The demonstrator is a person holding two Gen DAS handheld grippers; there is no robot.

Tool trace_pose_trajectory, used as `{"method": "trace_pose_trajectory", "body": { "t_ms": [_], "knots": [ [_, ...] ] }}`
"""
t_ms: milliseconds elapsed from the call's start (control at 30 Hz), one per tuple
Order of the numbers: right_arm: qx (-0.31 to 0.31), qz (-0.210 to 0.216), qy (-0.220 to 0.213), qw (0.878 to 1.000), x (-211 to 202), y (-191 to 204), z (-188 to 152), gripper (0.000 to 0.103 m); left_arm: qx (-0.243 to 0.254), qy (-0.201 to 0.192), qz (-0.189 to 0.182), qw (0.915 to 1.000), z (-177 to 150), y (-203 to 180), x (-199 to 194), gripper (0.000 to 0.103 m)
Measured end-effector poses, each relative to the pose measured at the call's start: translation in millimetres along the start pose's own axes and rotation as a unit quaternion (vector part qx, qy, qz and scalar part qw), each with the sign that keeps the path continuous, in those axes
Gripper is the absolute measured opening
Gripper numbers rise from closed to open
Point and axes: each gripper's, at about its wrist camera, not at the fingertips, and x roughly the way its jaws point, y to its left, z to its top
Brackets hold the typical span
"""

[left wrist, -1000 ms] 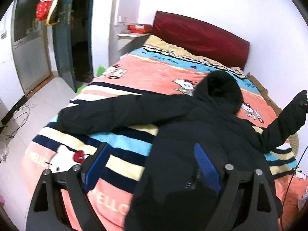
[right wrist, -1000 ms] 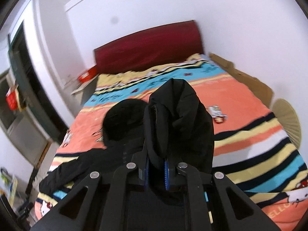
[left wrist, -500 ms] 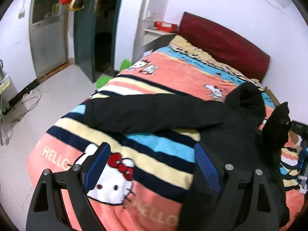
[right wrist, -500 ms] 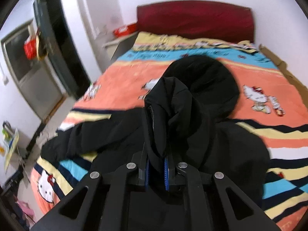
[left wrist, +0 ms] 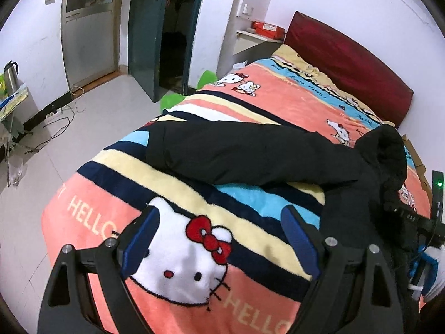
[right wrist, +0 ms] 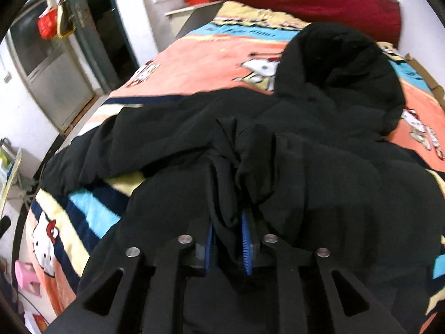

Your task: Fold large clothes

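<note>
Black hooded jacket [right wrist: 319, 167] lies spread on the bed's striped cartoon blanket [left wrist: 178, 183], hood toward the far red headboard [left wrist: 350, 66], one sleeve [left wrist: 236, 150] stretched left. Right tool [right wrist: 228, 236]: jaws have just been opening, sleeve cuff fabric between the blue pads [right wrist: 246, 240], grip looks slack. Left tool [left wrist: 219, 239]: jaws wide apart, empty, over the blanket's near end.

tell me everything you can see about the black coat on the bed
The black coat is a padded, matte hooded jacket lying spread on the striped cartoon blanket. Its hood points toward the dark red headboard. One sleeve stretches flat across the blanket. The other sleeve's cuff lies folded over the body, bunched between the right gripper, whose jaws have just been opening.
</note>
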Motion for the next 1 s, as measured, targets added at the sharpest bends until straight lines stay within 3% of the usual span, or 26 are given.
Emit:
{"method": "trace_pose_trajectory", "body": {
  "t_ms": [300,567,700,867,1000],
  "knots": [
    [-0.024,0.017,-0.018,0.999,-15,17,-4,0.023,-0.005,0.009,-0.005,0.9999,0,-1,-1,0.089],
    [-0.030,0.008,-0.044,0.999,-55,-1,-12,0.023,-0.081,0.027,-0.027,0.9959,0,31,24,0.089],
    [-0.028,0.007,-0.050,0.998,-68,-14,-18,0.024,-0.136,0.039,-0.047,0.9888,8,58,51,0.089],
    [-0.021,0.005,-0.053,0.998,-80,-36,-29,0.027,-0.218,0.041,-0.075,0.9722,31,106,89,0.089],
    [-0.003,0.002,-0.055,0.998,-90,-60,-41,0.029,-0.252,0.035,-0.067,0.9646,43,138,106,0.089]
  ]
}}
